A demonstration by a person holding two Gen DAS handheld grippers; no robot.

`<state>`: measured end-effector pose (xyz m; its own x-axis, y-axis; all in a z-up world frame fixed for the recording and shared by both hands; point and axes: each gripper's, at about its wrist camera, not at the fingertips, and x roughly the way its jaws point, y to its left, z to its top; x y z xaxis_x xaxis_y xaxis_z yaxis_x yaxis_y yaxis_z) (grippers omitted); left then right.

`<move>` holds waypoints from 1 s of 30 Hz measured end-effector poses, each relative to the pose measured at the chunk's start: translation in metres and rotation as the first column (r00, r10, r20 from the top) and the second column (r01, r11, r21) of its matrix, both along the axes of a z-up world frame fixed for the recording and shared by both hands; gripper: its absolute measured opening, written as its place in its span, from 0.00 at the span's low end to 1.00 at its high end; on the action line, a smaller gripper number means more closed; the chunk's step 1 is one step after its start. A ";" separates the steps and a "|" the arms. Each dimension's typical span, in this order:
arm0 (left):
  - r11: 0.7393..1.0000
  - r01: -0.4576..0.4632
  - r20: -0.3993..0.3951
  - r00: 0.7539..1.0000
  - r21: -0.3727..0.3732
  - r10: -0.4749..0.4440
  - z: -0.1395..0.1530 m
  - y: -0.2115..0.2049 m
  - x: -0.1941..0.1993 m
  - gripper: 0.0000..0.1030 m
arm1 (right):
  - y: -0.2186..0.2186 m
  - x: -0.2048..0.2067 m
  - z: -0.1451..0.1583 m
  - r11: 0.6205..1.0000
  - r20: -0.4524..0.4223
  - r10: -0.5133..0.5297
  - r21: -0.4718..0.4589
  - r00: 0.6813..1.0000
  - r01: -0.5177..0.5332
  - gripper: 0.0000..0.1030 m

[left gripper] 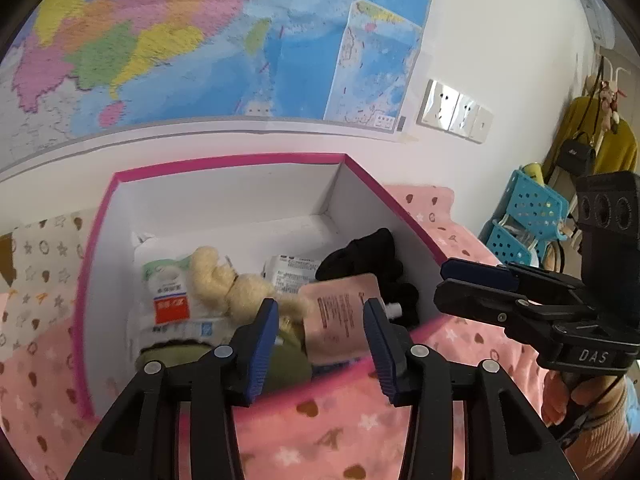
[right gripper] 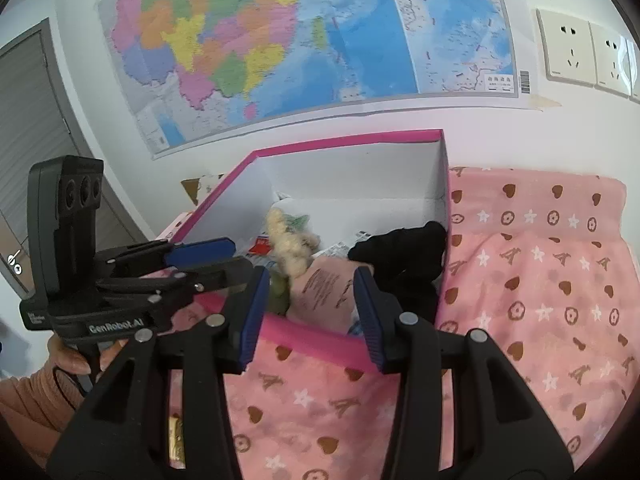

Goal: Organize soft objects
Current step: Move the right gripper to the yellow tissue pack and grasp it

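Behind everything you have the wall map [left gripper: 168,40], and below it the pink blanket [right gripper: 540,280] with hearts and stars spread over the surface you are working above; what lies under the blanket you cannot tell. On that blanket, against the wall, sits the pink-rimmed box [left gripper: 224,196] with white inner walls, open at the top. All the soft things are inside it: a white packet with a red label [left gripper: 170,300] at the left, a cream fluffy toy [left gripper: 228,280] lying across the middle, a black cloth item [left gripper: 372,264] bunched against the right wall, a pink pouch with a small white spout [left gripper: 340,320] near the front, and an olive green piece [left gripper: 288,364] tucked under the front rim.

Your left claw [left gripper: 322,346] hangs over the box's near edge, its blue pads partly apart with nothing gripped; the pink pouch shows in the gap but the pads do not press on it. Your right claw [right gripper: 310,314] stands just beside it, also over the front rim, partly open and empty. In each wrist view you see the other claw from the side, with a hand [right gripper: 68,356] on its handle.
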<state>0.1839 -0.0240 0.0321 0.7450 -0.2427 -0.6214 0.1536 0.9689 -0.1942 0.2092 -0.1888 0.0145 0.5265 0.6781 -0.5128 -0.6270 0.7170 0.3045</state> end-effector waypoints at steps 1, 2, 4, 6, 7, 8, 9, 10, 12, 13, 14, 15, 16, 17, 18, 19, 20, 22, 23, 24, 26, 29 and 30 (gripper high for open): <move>1.000 0.001 0.007 1.000 -0.003 -0.001 0.001 0.002 -0.006 0.45 | 0.000 -0.005 0.000 1.000 0.000 0.007 0.003 1.000 -0.007 0.45; 1.000 0.004 0.013 1.000 -0.010 -0.004 0.003 0.004 -0.013 0.48 | 0.000 -0.009 0.000 1.000 0.001 0.013 0.007 1.000 -0.013 0.45; 1.000 0.004 0.023 1.000 -0.026 -0.004 0.004 0.011 -0.029 0.51 | 0.001 -0.019 -0.002 0.999 -0.005 0.038 0.019 0.999 -0.038 0.46; 0.999 0.004 0.028 1.000 -0.042 -0.002 0.004 0.016 -0.043 0.53 | 0.003 -0.029 -0.005 0.998 -0.009 0.058 0.023 0.998 -0.058 0.47; 0.999 -0.001 0.027 1.000 -0.050 0.002 0.004 0.018 -0.049 0.54 | 0.004 -0.034 -0.007 0.997 -0.013 0.067 0.026 0.998 -0.067 0.48; 0.998 -0.005 0.025 1.000 -0.055 0.007 0.002 0.021 -0.056 0.54 | 0.004 -0.038 -0.010 0.997 -0.019 0.076 0.030 0.997 -0.075 0.49; 0.998 -0.010 0.021 1.000 -0.063 0.012 -0.001 0.024 -0.064 0.55 | 0.005 -0.043 -0.013 0.996 -0.027 0.086 0.035 0.996 -0.085 0.49; 0.997 -0.012 0.012 1.000 -0.073 0.013 -0.004 0.025 -0.069 0.55 | 0.006 -0.047 -0.016 0.995 -0.037 0.095 0.038 0.995 -0.093 0.49; 0.997 -0.019 -0.012 1.000 -0.079 0.018 -0.013 0.029 -0.083 0.55 | 0.009 -0.055 -0.022 0.993 -0.053 0.114 0.039 0.992 -0.112 0.50; 0.997 -0.024 -0.021 1.000 -0.076 0.022 -0.016 0.030 -0.086 0.55 | 0.011 -0.059 -0.026 0.992 -0.063 0.124 0.041 0.990 -0.121 0.50; 0.997 -0.029 -0.037 0.999 -0.069 0.027 -0.022 0.030 -0.092 0.56 | 0.014 -0.062 -0.030 0.991 -0.073 0.134 0.041 0.988 -0.131 0.50; 0.997 -0.035 -0.052 0.998 -0.064 0.032 -0.028 0.031 -0.097 0.56 | 0.017 -0.066 -0.034 0.989 -0.085 0.147 0.041 0.986 -0.144 0.50; 0.997 -0.042 -0.061 0.997 -0.063 0.038 -0.032 0.031 -0.102 0.56 | 0.018 -0.069 -0.037 0.988 -0.094 0.155 0.044 0.984 -0.151 0.50; 0.997 -0.046 -0.072 0.996 -0.064 0.042 -0.037 0.031 -0.107 0.56 | 0.021 -0.072 -0.042 0.986 -0.106 0.166 0.044 0.980 -0.162 0.50; 0.997 -0.049 -0.089 0.995 -0.067 0.043 -0.044 0.031 -0.113 0.56 | 0.024 -0.075 -0.046 0.984 -0.119 0.177 0.039 0.977 -0.174 0.50; 0.996 -0.051 -0.097 0.994 -0.072 0.044 -0.047 0.030 -0.117 0.56 | 0.026 -0.078 -0.051 0.983 -0.130 0.185 0.034 0.974 -0.182 0.50; 0.996 -0.052 -0.110 0.993 -0.078 0.043 -0.052 0.030 -0.122 0.56 | 0.029 -0.081 -0.056 0.981 -0.142 0.192 0.029 0.971 -0.190 0.50; 0.995 -0.052 -0.121 0.992 -0.080 0.042 -0.057 0.028 -0.131 0.56 | 0.034 -0.088 -0.066 0.978 -0.166 0.210 0.018 0.964 -0.210 0.50; 0.995 -0.051 -0.127 0.991 -0.081 0.041 -0.059 0.027 -0.134 0.56 | 0.035 -0.091 -0.070 0.976 -0.177 0.216 0.020 0.960 -0.216 0.50; 0.995 -0.055 -0.130 0.991 -0.077 0.045 -0.061 0.027 -0.139 0.56 | 0.037 -0.092 -0.075 0.975 -0.194 0.223 0.026 0.955 -0.222 0.50; 0.996 -0.058 -0.130 0.990 -0.074 0.048 -0.063 0.026 -0.147 0.56 | 0.040 -0.095 -0.082 0.972 -0.216 0.236 0.032 0.948 -0.234 0.50; 0.994 -0.060 -0.149 0.988 -0.089 0.046 -0.069 0.027 -0.157 0.56 | 0.042 -0.099 -0.094 0.968 -0.248 0.249 0.040 0.936 -0.247 0.50; 0.994 -0.060 -0.159 0.986 -0.093 0.044 -0.071 0.027 -0.160 0.56 | 0.045 -0.102 -0.097 0.966 -0.253 0.256 0.037 0.933 -0.255 0.50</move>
<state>0.0242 0.0031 -0.0387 0.6537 -0.2710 -0.7065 0.0639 0.9501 -0.3053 0.1075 -0.1442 -0.0822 0.1878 0.7746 -0.6039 -0.6903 0.5415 0.4799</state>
